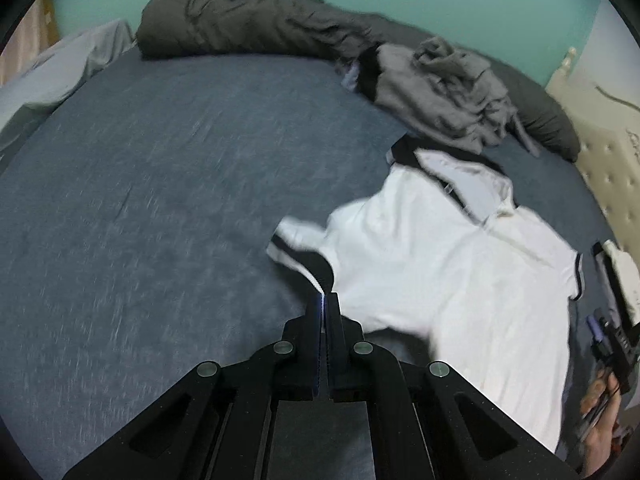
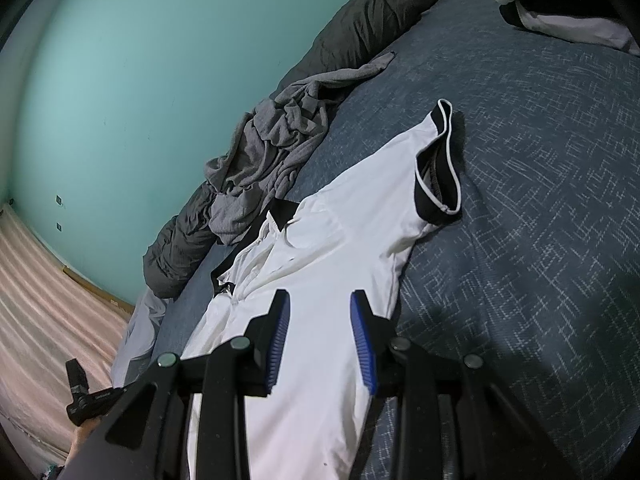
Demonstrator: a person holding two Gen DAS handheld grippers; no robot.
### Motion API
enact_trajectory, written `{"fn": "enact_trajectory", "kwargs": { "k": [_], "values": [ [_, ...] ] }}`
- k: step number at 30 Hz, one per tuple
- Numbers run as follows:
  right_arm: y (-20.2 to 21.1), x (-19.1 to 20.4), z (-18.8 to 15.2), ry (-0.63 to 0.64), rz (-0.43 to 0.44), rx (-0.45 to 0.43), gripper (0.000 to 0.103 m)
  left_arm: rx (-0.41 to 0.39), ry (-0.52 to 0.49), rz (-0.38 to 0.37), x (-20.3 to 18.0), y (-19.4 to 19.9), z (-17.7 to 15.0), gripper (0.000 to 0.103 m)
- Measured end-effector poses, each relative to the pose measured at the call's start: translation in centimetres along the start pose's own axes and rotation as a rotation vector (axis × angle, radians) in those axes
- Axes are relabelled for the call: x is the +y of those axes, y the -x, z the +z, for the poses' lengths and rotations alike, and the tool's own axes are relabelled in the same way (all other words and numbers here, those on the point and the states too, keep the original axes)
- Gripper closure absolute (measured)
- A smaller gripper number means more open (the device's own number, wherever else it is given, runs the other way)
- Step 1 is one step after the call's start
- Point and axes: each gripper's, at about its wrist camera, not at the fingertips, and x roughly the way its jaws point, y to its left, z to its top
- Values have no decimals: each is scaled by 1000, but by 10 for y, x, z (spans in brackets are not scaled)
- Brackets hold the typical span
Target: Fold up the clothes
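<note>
White polo shirt [image 1: 432,264], sleeve cuff between closed left gripper [image 1: 325,300] jaws

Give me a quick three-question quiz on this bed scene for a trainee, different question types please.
1. True or false: the white polo shirt lies spread on the blue bed.
2. Which thing lies next to the shirt, toward the wall? A) crumpled grey garment B) red towel C) stack of books
3. Fill in: the right hand-held gripper hovers over the shirt with its jaws ___.

Key: 1 true; 2 A; 3 open.
</note>
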Motion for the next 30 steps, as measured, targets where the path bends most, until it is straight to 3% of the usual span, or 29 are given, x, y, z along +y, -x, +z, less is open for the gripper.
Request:
{"fn": "enact_trajectory", "kwargs": {
  "k": [2,4,6,9,14,21,30],
  "values": [
    [-1,0,0,1,-1,2,72,44,27,-9,5,-13,-11,101],
    [-2,1,-1,3,-2,6,72,96,51,-64,7,-31,-23,101],
    [-2,2,-2,9,-2,8,72,102,65,-97,10,-39,-28,99],
    [-3,2,-2,11,-3,10,72,49,133,-108,28,-38,-25,87],
    [-4,1,-2,12,-5,12,72,-39,259,-71,68,-40,-4,83],
    [-5,3,-3,25,-10,17,72,-37,283,-54,81,-79,24,81],
    [-9,1,-4,29,-19,28,72,-57,268,-110,65,-101,36,78]
  ]
}}
